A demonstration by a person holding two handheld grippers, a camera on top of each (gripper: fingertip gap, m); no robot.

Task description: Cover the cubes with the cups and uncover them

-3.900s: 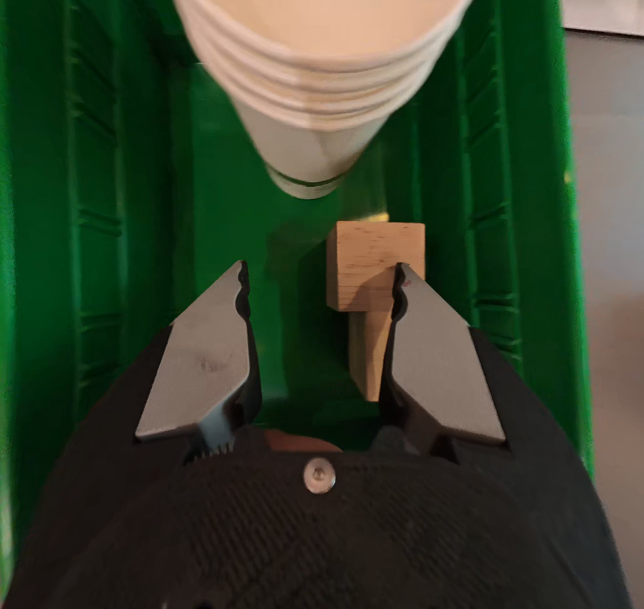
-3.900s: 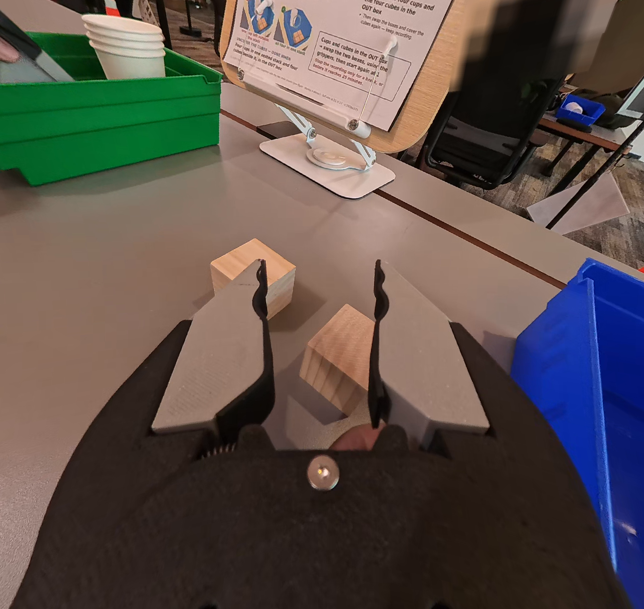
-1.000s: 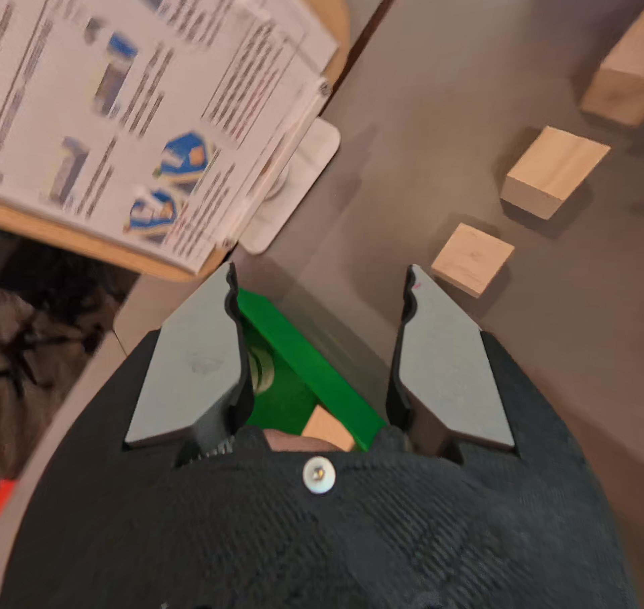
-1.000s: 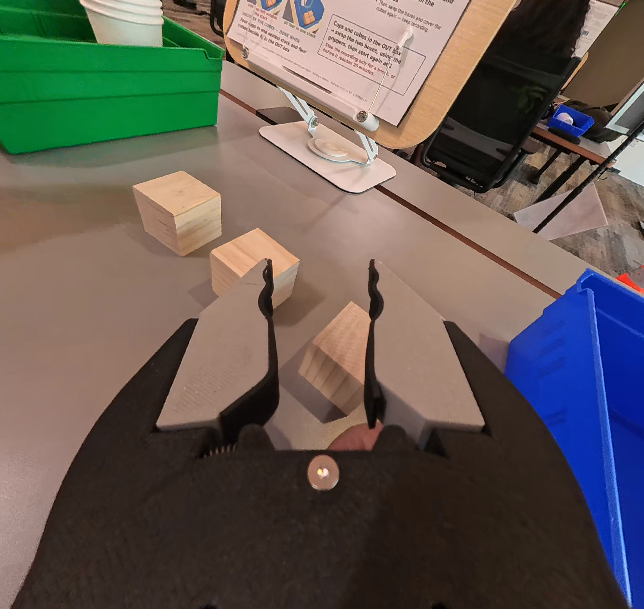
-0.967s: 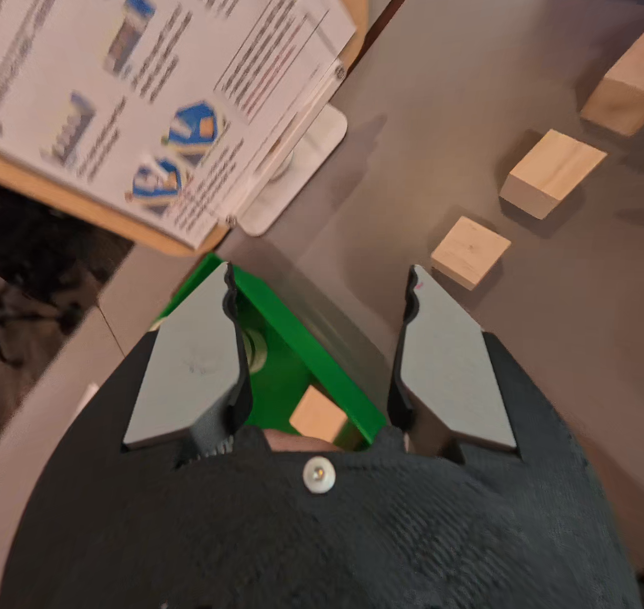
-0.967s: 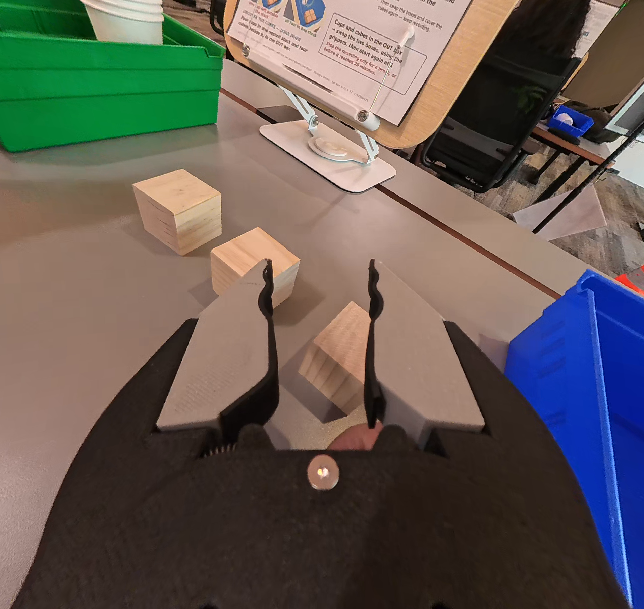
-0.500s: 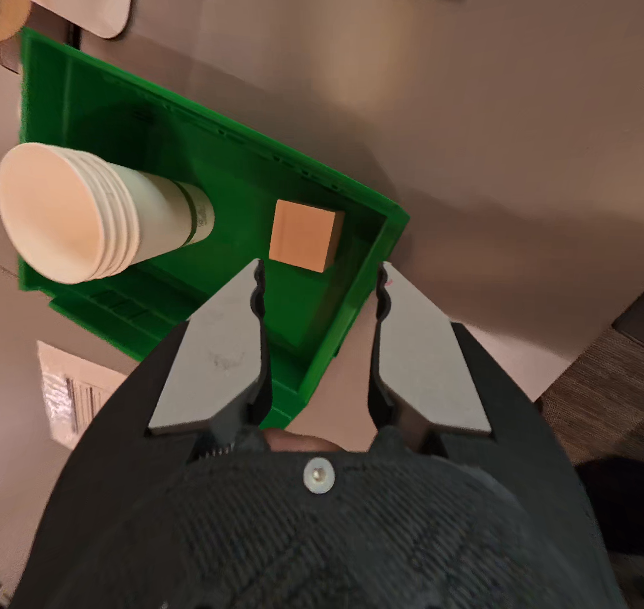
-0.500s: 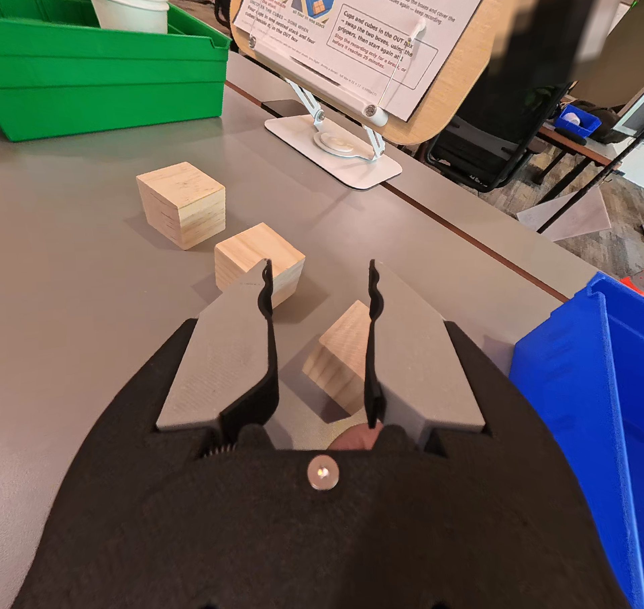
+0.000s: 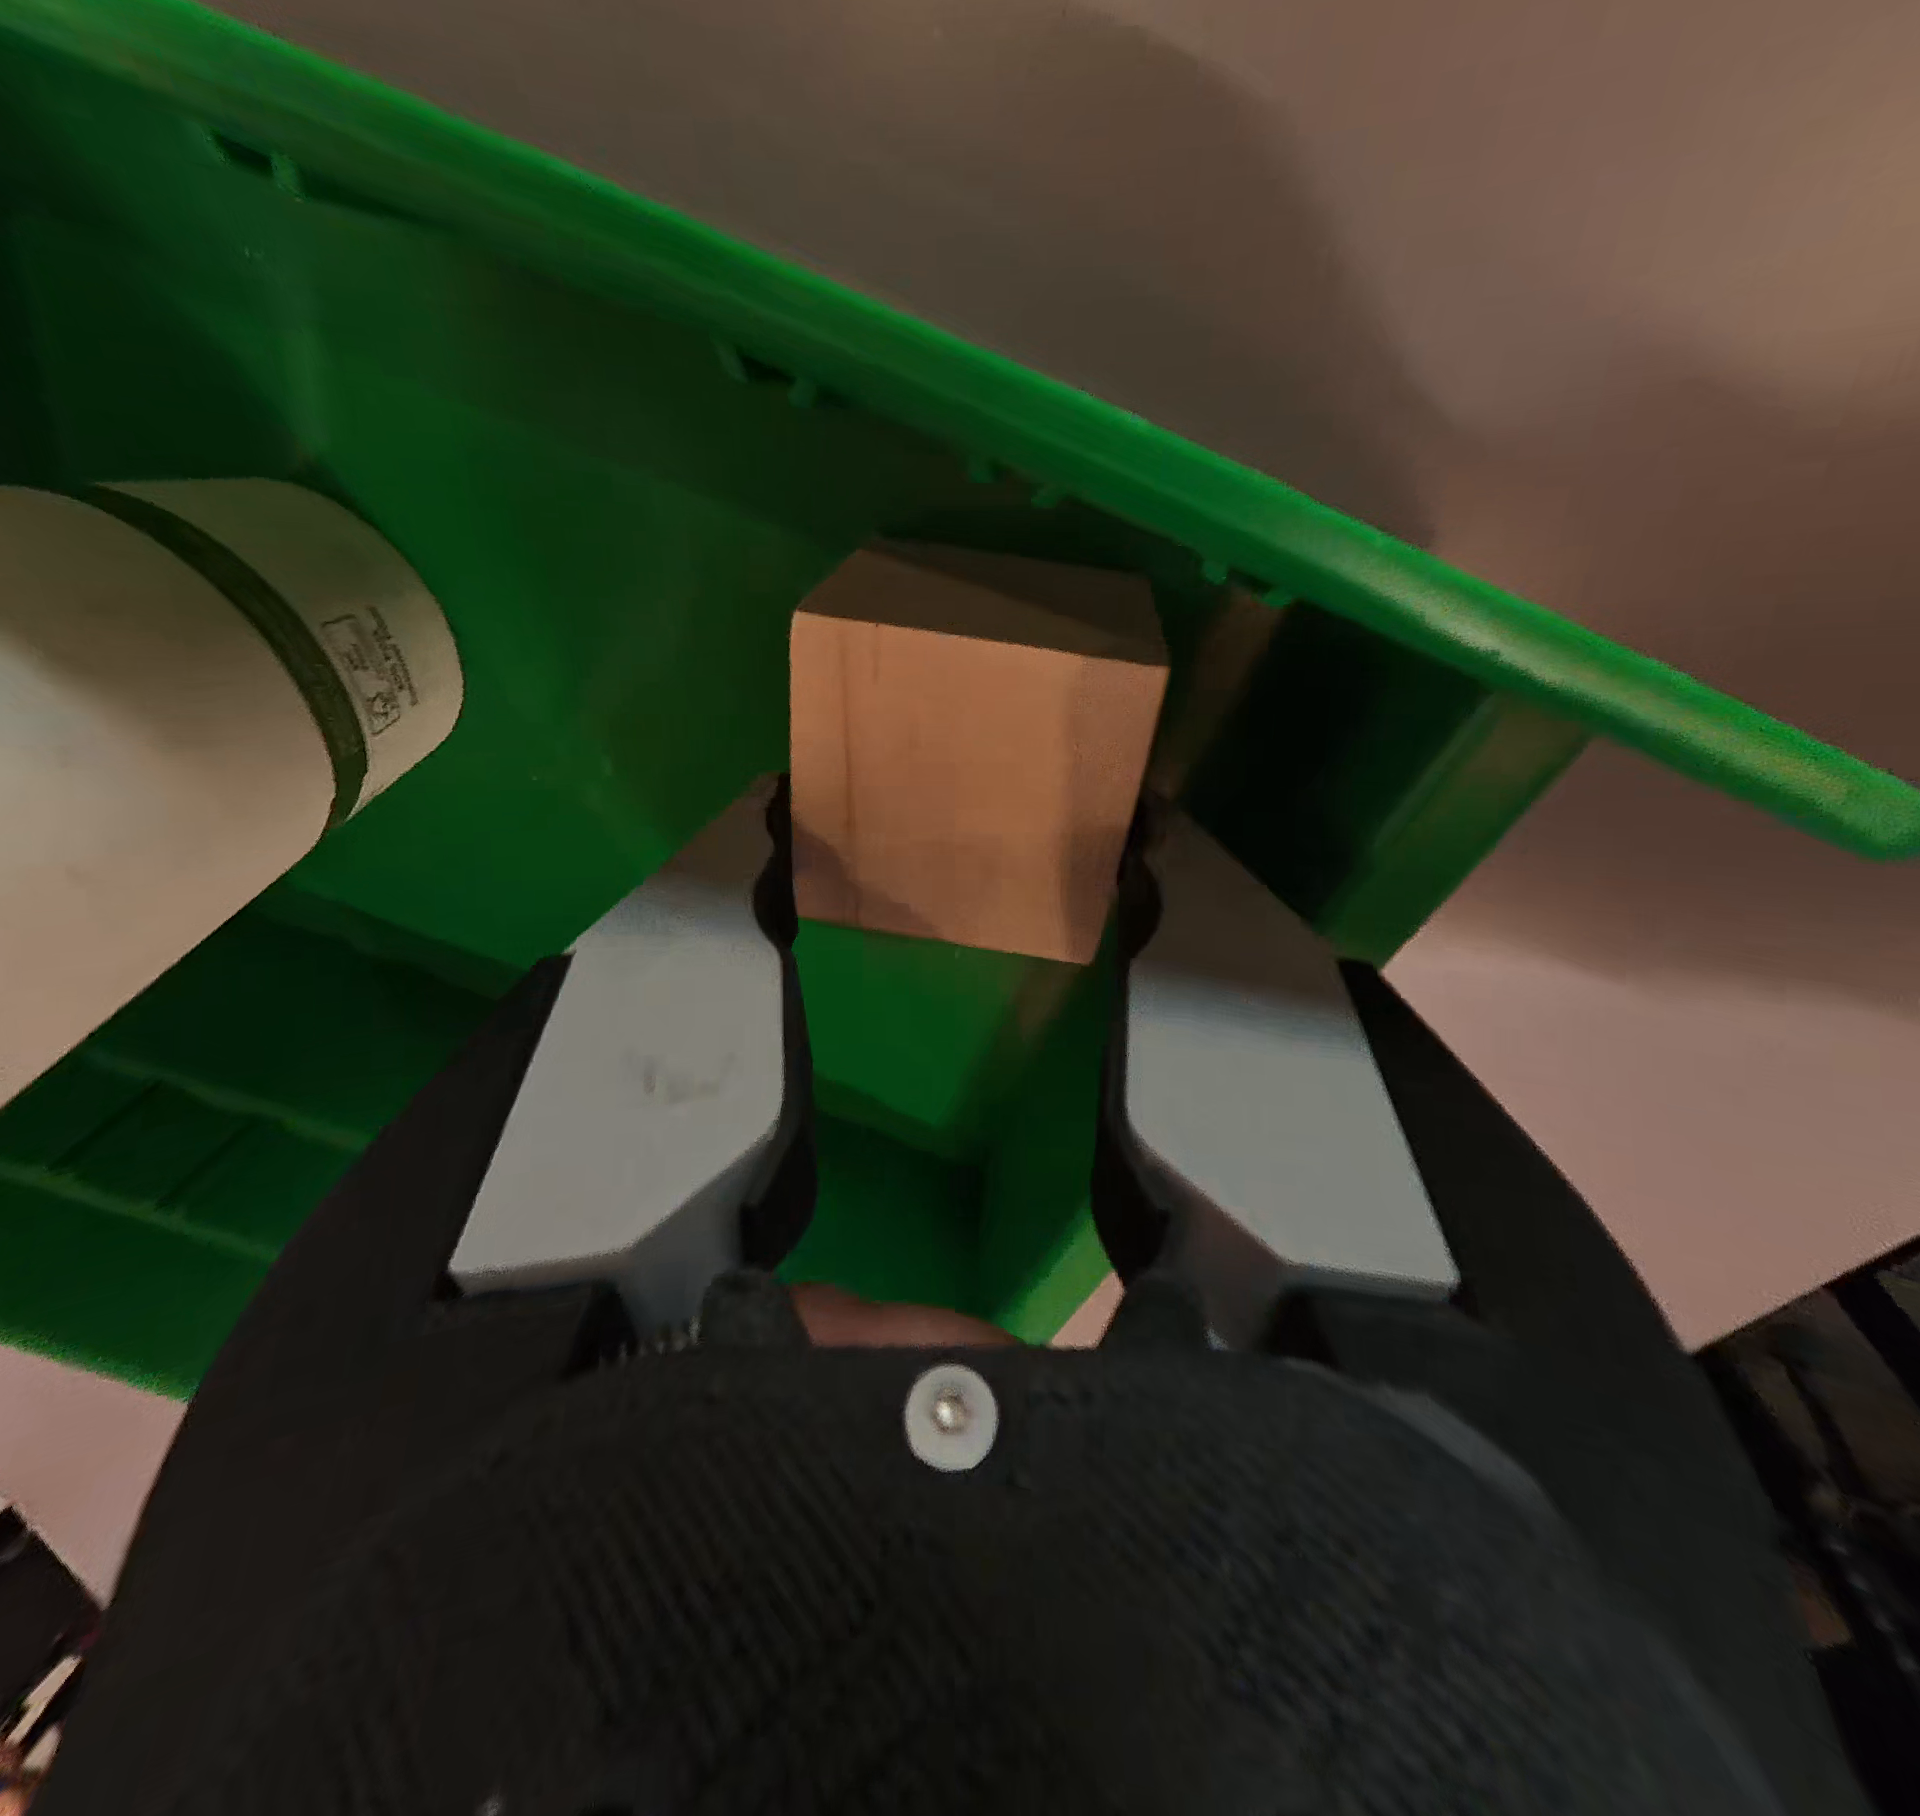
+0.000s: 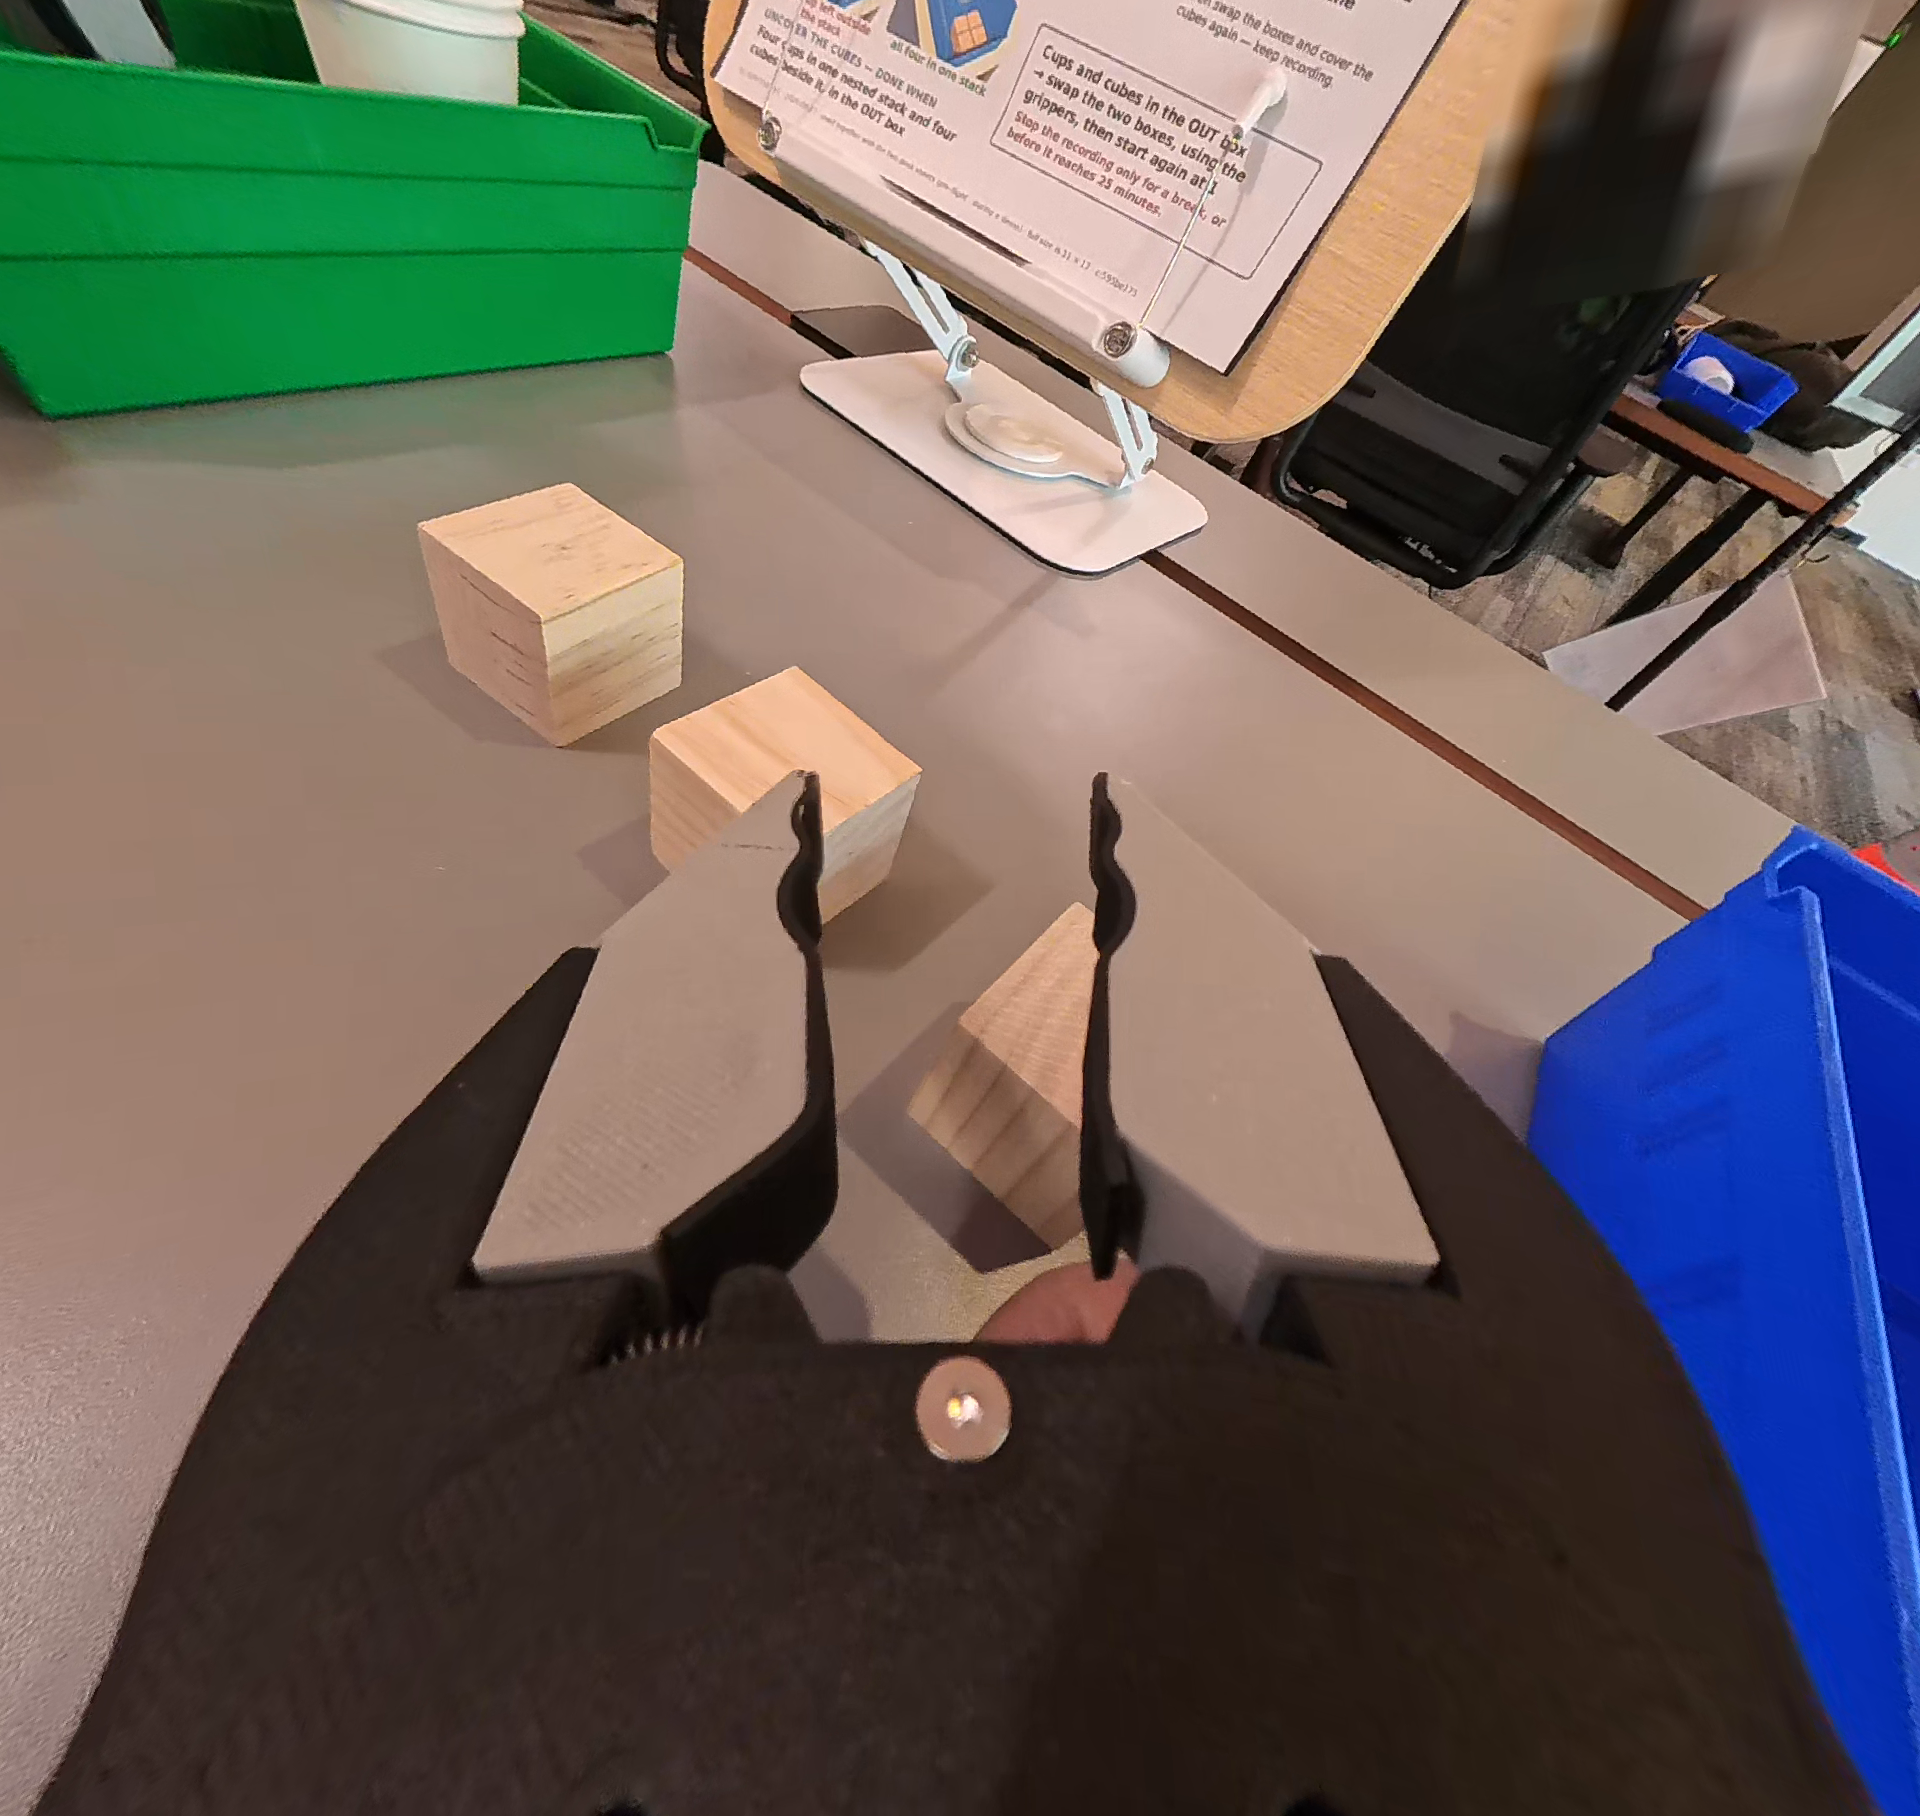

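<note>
Left gripper grips the last wooden cube inside the green bin, pads flat against opposite faces. Best lifted straight up, clear of the near wall and cup stack. Right gripper hovers parted, empty, over the table cubes.

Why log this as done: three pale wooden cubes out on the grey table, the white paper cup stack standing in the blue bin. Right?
Not quite. The three pale wooden cubes are on the grey table, but the white paper cup stack stands in the green bin, not the blue bin. The right wrist view shows it.
</note>
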